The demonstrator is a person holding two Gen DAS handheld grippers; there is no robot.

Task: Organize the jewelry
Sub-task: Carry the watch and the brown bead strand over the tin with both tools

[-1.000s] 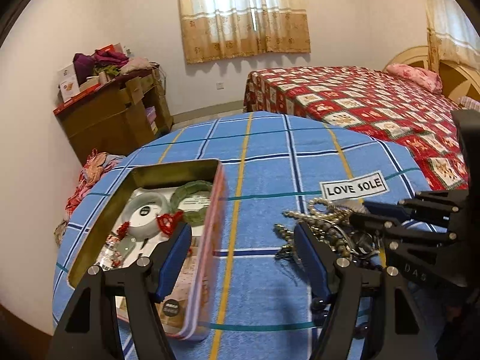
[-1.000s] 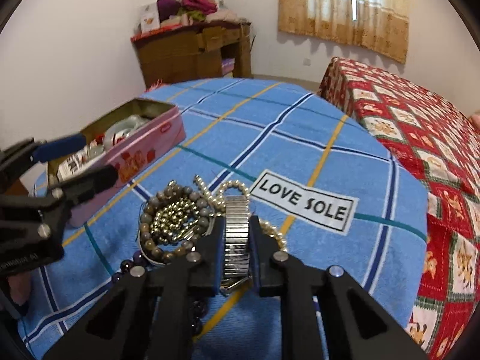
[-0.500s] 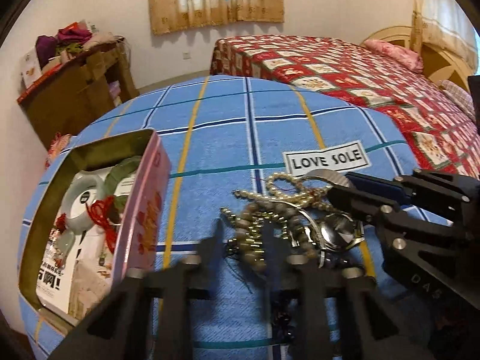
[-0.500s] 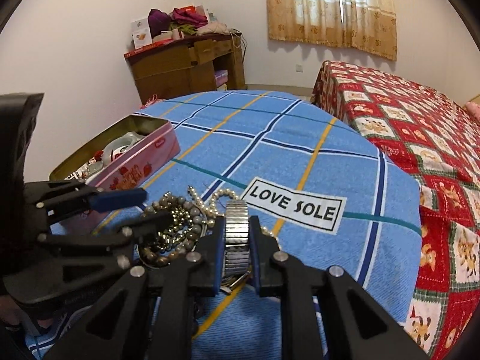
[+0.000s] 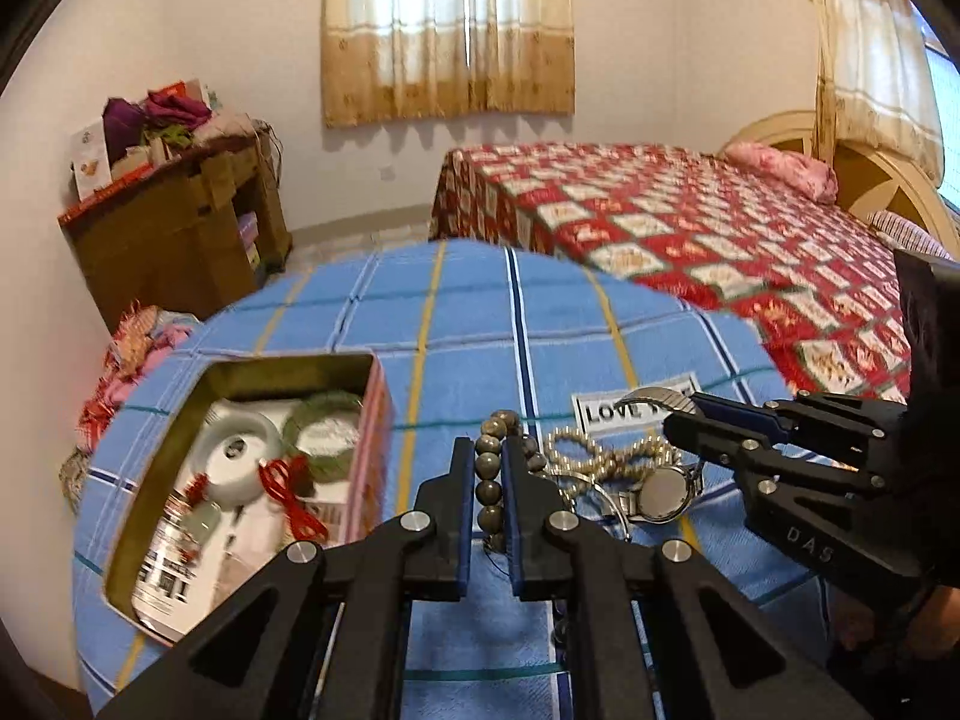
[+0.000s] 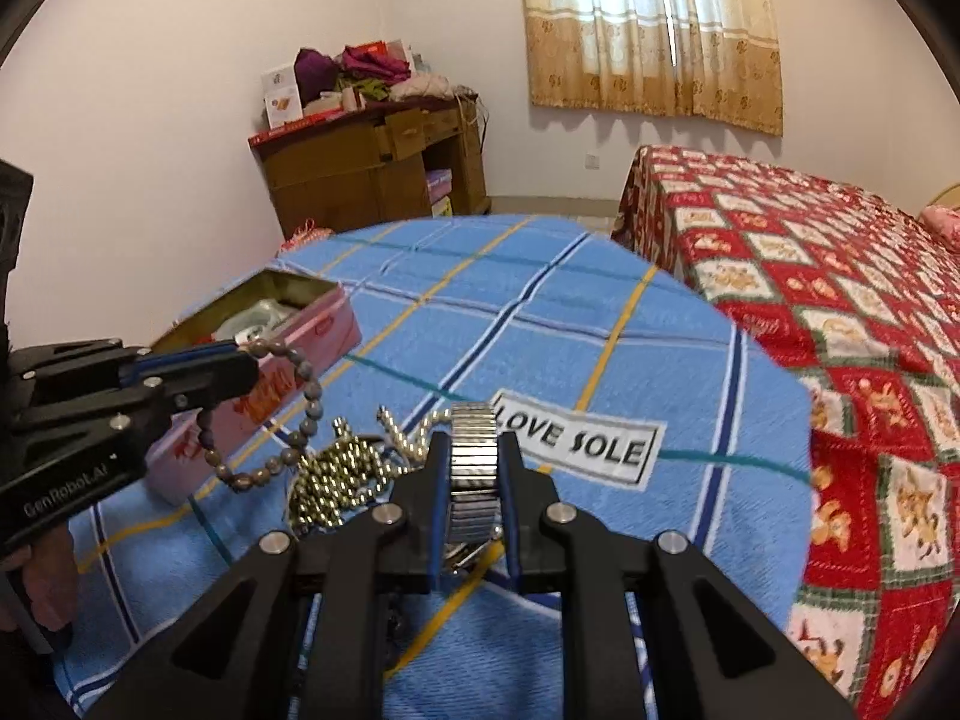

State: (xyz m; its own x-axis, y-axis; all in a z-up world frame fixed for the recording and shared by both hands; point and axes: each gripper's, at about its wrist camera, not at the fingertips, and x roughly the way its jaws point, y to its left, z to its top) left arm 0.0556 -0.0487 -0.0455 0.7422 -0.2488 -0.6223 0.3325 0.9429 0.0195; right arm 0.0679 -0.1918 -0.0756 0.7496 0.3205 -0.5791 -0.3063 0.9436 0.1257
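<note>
Your left claw (image 5: 486, 480) just snapped closed, pinching the grey-brown round-bead bracelet (image 6: 300, 414). Your right claw (image 6: 474, 468), just beside it, is clamping the silver metal stretch watch band (image 6: 474, 480).

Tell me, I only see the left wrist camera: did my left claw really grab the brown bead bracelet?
Observer: Yes. Its jaws have just been closing with the beads between them. In the right wrist view the bead bracelet hangs from the left claw in a long loop, and its lowest beads are down by the jewelry pile.
Operator: What is the right claw pinching?
Observer: The right claw is shut on a silver stretch watch band, which stands upright between its pads.
Operator: Is anything hiding behind my claw?
Observer: A heap of brassy ball chain lies on the blue checked cloth, just left of that band.
</note>
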